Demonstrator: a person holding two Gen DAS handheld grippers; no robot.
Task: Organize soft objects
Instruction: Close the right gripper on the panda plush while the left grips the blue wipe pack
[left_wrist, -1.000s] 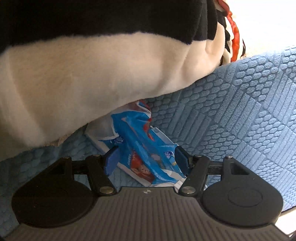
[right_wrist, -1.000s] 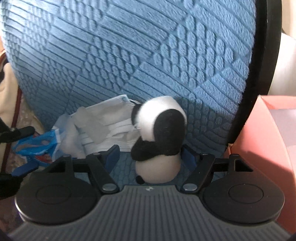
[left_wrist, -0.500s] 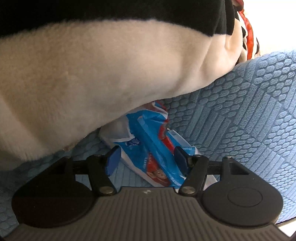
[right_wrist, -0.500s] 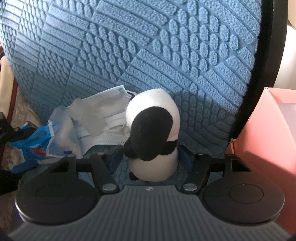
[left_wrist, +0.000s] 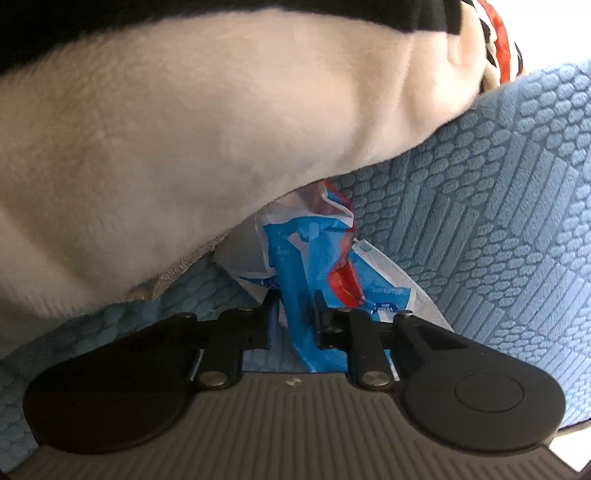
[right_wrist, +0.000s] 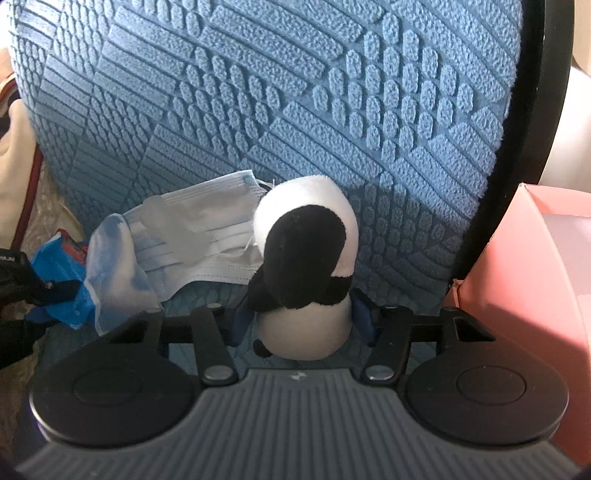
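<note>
So your left gripper has just been closing, and its jaws are now pinched narrow on the blue wrapper, with a fold of that crinkly plastic squeezed right between the pads. From there the wrapper runs up and away, its red-and-white end tucked under the edge of the big plush, a cream and black thing that fills the whole top of the left view and rests on the blue mat. Just right of the wrapper a mask pokes out, lying flat on the mat. On the other side, your right gripper has been closing too, and the small panda sits between its blue pads, which look to be right up against the white lower body on both sides. It stands upright on the mat with its black back toward you. Just left of the panda, the mask lies crumpled and partly folded over, touching or nearly touching it, and further left you can see the wrapper caught in the tip of your left gripper. Off to the right, past the mat's black rim, is a pink box.
</note>
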